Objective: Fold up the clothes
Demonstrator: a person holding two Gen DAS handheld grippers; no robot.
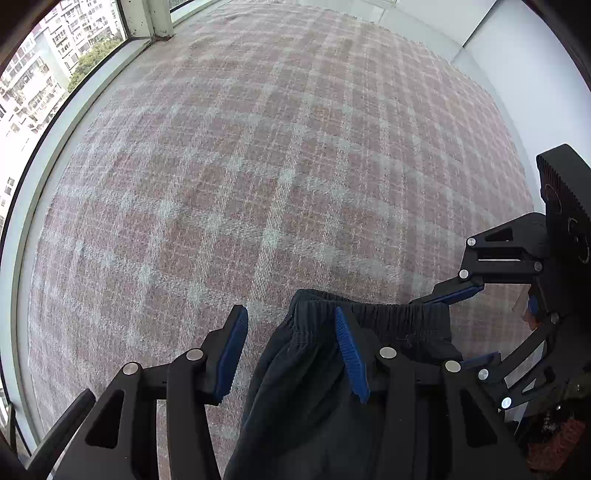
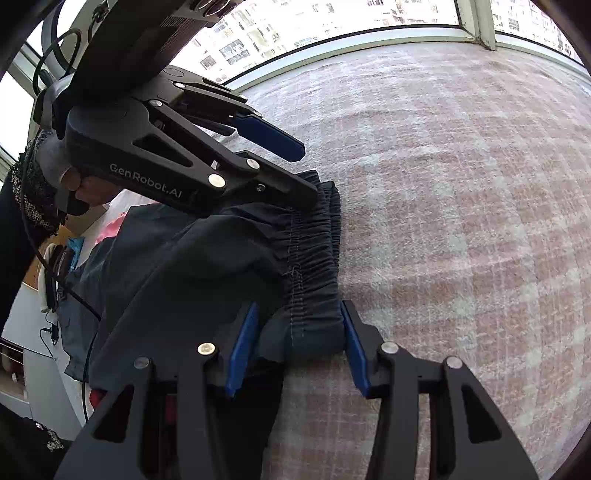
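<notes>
A wide pink-and-grey plaid woven blanket (image 1: 258, 166) covered the flat surface, reaching out to a curved white window ledge (image 2: 369, 35) with pale apartment blocks (image 1: 33, 74) beyond the glass. On the near edge of that blanket lay the dark navy trousers with a gathered elastic waistband (image 2: 314, 251); the waistband rested on the plaid cloth, while the legs trailed back off the edge toward the person.

The left gripper (image 1: 291, 350), black with ribbed blue pads, stood released: its jaws were spread wide, one finger on the bare blanket and the other lying over the waistband's left corner, nothing pinched between them. From the right wrist view this was plain too, the upper blue pad lifted clear above the cloth.

The right gripper (image 2: 299, 343) straddled the opposite end of the waistband, its blue pads (image 2: 242, 343) pressed against either side of the bunched fabric, grasping it.

A hand (image 2: 79, 184) in a speckled knit sleeve (image 2: 33, 192) held the left gripper's handle.
</notes>
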